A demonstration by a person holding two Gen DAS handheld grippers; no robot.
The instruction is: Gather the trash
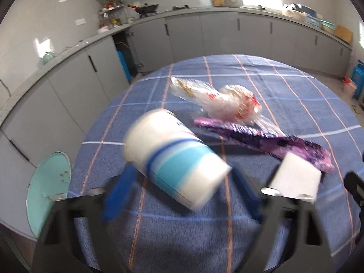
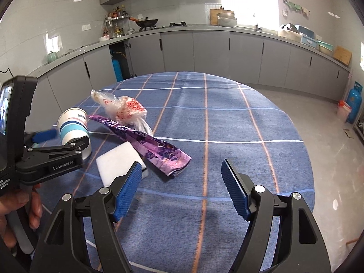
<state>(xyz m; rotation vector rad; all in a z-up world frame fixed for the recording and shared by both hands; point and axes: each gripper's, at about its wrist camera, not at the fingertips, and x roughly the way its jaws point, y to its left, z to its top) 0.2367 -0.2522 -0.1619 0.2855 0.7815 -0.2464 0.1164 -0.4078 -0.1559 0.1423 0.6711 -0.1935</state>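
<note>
round table in a blue checked cloth [image 2: 250,118] carries all the trash, bunched on its left side. biggest risk: the cloth is loose and creased, so a low pad could snag it and drag the whole pile. next, the paper cup [image 1: 173,157], tilted on the table, sits between the jaws of the left gripper [image 1: 182,173]; blur hides whether the pads actually press it, cannot tell. it's a light, tapered cup, so a weak or off-centre pinch could squirt it out or crush it, and it would likely roll toward the table edge. right gripper [image 2: 180,164] hangs wide and empty over bare cloth, nothing between the pads.

around: long purple wrapper [image 2: 154,145] lies across the middle, one end touching the crumpled clear plastic bag [image 2: 127,111], the other just beside the white foam block [image 2: 116,161]. block sits between the two grippers, so they could crowd each other. teal round thing [image 1: 47,193] off the table's left side, can't tell what. a hand [image 2: 18,216] holds the left tool.
</note>
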